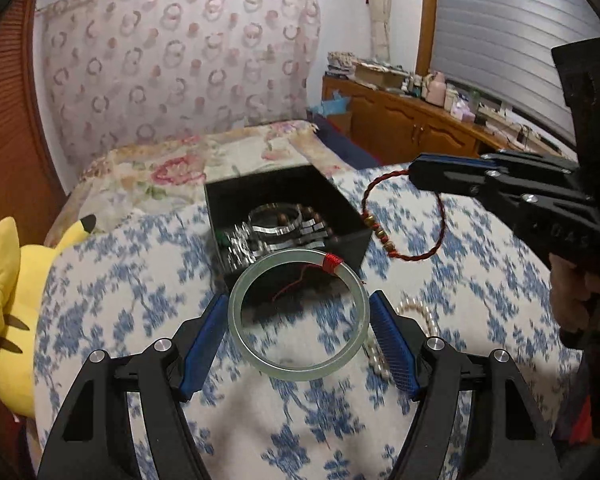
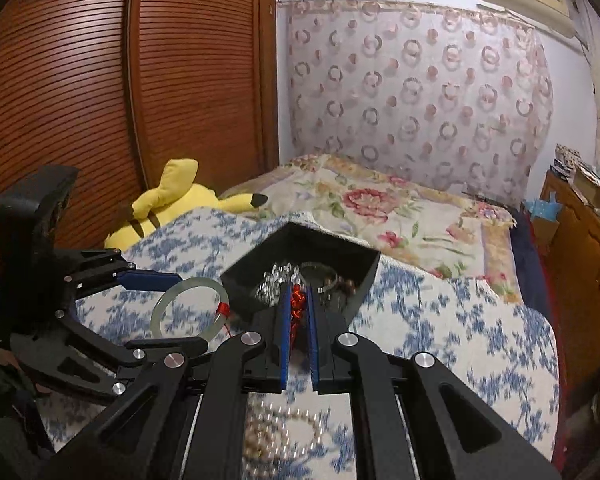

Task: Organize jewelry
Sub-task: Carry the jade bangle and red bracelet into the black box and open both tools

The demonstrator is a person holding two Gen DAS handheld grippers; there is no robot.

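My left gripper (image 1: 299, 309) is shut on a pale green jade bangle (image 1: 236, 312) with a red thread wrap, its blue pads pressing on both sides; the bangle hangs just in front of the black jewelry box (image 1: 352, 240). The box holds silver and beaded bracelets (image 1: 284, 224). My right gripper (image 2: 299, 294) is shut on a red cord bracelet (image 2: 297, 300) with gold beads, which dangles beside the box's right wall (image 1: 404, 256). In the right wrist view the bangle (image 2: 168, 296) and box (image 2: 364, 276) show too. A pearl strand (image 1: 430, 318) lies on the bed below.
A blue-and-white floral quilt (image 1: 140, 280) covers the bed. A yellow plush toy (image 1: 12, 280) lies at the left edge. A wooden wardrobe (image 2: 80, 100) stands to the left, a wooden dresser (image 1: 412, 124) with clutter to the right.
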